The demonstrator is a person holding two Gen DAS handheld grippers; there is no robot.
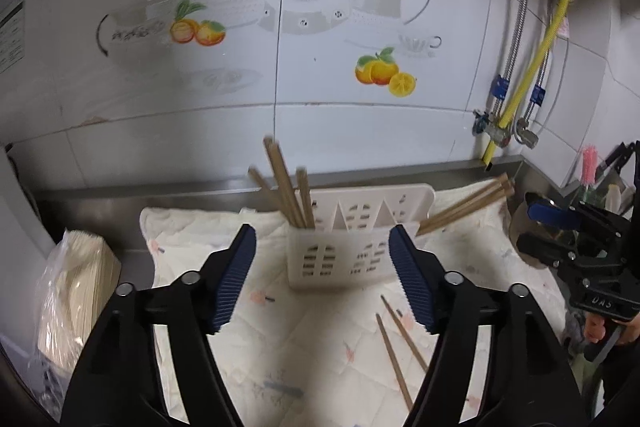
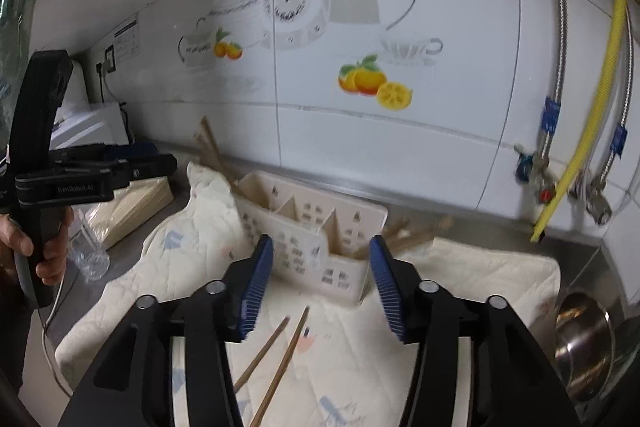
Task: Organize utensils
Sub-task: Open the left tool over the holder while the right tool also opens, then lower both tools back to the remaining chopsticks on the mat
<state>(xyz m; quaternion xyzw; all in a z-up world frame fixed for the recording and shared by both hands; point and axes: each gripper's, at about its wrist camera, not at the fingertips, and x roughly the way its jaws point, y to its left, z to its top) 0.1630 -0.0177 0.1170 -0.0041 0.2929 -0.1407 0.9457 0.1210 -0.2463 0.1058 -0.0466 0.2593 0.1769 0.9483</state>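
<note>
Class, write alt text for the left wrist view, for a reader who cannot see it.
The open left gripper, holding nothing, points at a white slotted utensil holder on a quilted cloth. Wooden chopsticks stand in the holder's left compartment, more lean out at its right, and two loose chopsticks lie on the cloth in front.

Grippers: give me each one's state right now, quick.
Left gripper: open, nothing between its jaws.
Right gripper: open, nothing between its jaws.
</note>
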